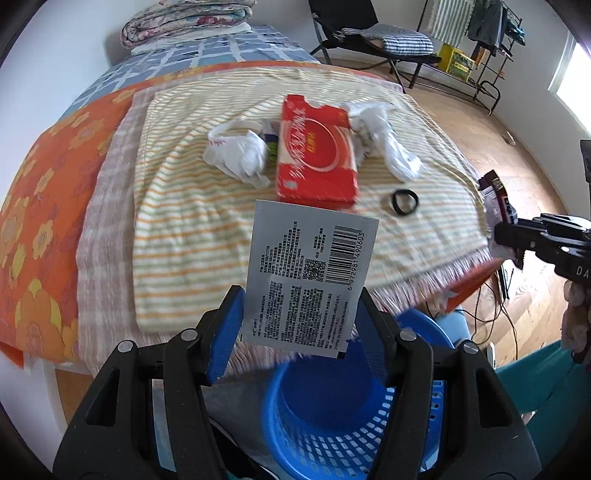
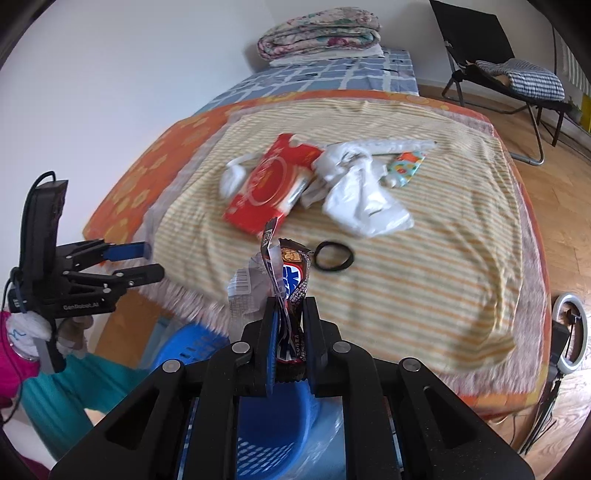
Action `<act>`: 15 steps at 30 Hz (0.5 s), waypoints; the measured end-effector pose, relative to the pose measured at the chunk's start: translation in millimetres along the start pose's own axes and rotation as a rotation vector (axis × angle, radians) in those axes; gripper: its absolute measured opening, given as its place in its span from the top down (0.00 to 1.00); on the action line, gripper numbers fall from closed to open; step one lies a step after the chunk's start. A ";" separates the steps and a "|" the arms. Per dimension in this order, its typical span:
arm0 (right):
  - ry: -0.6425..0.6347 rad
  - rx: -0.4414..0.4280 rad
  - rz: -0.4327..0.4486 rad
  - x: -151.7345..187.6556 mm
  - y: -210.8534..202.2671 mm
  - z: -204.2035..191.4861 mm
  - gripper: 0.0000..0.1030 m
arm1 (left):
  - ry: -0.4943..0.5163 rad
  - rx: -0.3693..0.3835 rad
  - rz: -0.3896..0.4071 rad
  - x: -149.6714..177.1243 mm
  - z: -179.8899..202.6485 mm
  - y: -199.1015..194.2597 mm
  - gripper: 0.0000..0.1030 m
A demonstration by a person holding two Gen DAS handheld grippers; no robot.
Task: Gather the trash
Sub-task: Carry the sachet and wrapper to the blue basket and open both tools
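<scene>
1. The left gripper [image 1: 299, 314] pointed steeply down over the blue basket [image 1: 332, 424], its blue pads pressed on the side edges of a white packet [image 1: 306, 273] that stood upright between them, printed back and barcode toward the camera.
2. The right gripper [image 2: 290, 332] also tilted down above the same basket [image 2: 273, 424], its fingers nearly together and clamped on a dark candy wrapper [image 2: 291, 280] with crumpled paper beside it; whether that paper was one piece or several was hard to tell through the blur.
3. In the right view, the left gripper [image 2: 136, 264] sat off to the side, held by a hand [image 2: 74, 332] near a pink sleeve [image 2: 11, 354].
4. Just past the fringe of the striped blanket [image 1: 177, 229], a black hair tie [image 1: 405, 202] lay flat on the bed.
5. Farther on, a red box [image 1: 314, 155] lay between two crumpled white plastic bags [image 1: 240, 151], touching both.
6. A small colourful wrapper [image 2: 404, 168] lay beside the right-hand bag.
7. At the far end of the bed a folded quilt [image 1: 184, 18] rested, with a black chair [image 1: 369, 37] on the wooden floor beyond.
</scene>
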State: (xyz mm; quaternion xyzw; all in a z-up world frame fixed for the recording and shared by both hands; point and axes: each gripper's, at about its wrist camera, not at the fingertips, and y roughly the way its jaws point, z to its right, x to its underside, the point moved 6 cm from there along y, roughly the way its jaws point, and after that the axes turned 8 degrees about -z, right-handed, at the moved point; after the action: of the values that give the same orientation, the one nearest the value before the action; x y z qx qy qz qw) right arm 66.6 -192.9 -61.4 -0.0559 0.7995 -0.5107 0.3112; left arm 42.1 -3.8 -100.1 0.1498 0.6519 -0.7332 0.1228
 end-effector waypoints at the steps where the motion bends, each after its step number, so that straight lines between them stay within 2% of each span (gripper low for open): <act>1: -0.003 -0.003 0.001 4.6 -0.4 -4.4 0.90 | 0.003 0.005 0.001 4.6 3.4 -1.3 0.41; 8: -0.009 -0.012 -0.017 35.5 5.6 -24.9 0.90 | 0.052 0.006 -0.006 33.8 22.0 0.3 0.41; 15: -0.006 -0.013 -0.071 64.8 23.7 -33.8 0.89 | 0.067 0.023 -0.065 67.6 31.7 18.2 0.41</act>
State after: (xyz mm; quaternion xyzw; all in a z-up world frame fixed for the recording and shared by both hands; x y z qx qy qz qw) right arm 1.4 -181.7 -100.5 -0.0880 0.7994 -0.5159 0.2950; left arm -15.5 -36.4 -139.1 0.1543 0.6518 -0.7387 0.0752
